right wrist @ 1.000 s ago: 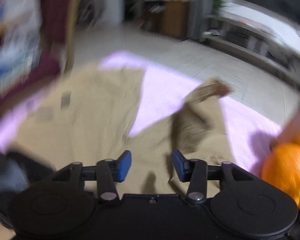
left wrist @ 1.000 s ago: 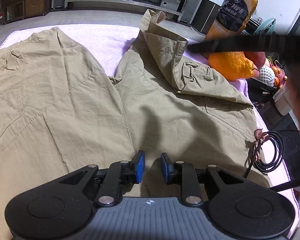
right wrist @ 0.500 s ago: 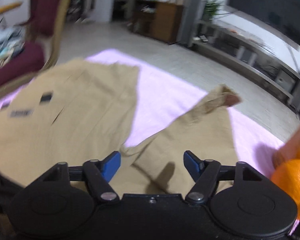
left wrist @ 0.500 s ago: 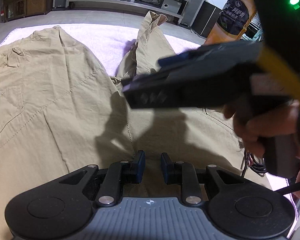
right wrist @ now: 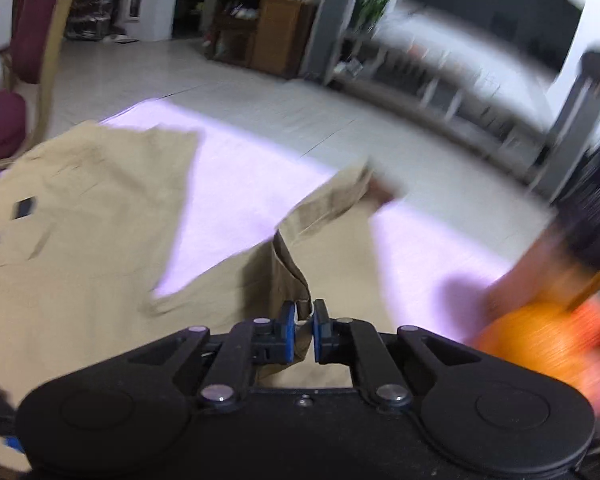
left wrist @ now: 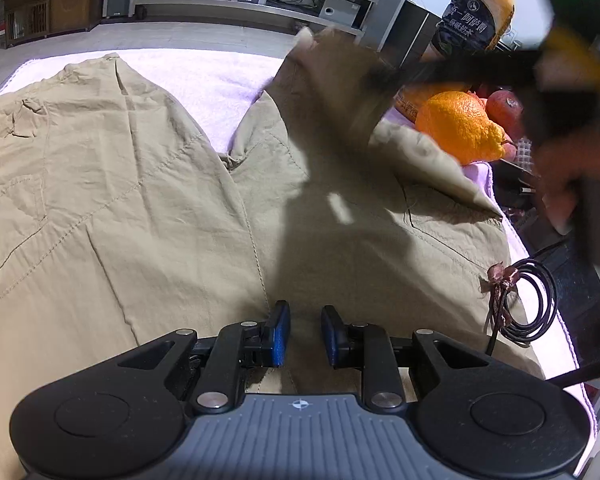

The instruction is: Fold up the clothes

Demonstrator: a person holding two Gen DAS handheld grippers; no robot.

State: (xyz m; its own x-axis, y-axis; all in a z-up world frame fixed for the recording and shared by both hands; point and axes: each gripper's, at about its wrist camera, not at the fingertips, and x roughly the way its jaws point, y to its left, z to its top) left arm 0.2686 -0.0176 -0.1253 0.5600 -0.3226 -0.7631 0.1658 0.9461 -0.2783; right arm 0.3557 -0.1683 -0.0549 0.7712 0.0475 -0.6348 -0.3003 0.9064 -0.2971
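Khaki trousers lie spread, legs pointing away, on a pale pink cloth. My left gripper rests on the waist area near the centre seam, jaws nearly closed with khaki fabric between the blue pads. My right gripper is shut on a fold of the right trouser leg and holds it lifted. In the left wrist view the right gripper appears as a dark blur over the raised right leg.
An orange juice bottle, a large orange citrus fruit and red fruit stand at the cloth's right edge. A coiled black cable lies at the right. A maroon chair stands at the left in the right wrist view.
My right gripper went from open to shut on the right trouser leg's fold and lifted it. The left gripper stayed in place on the waist.
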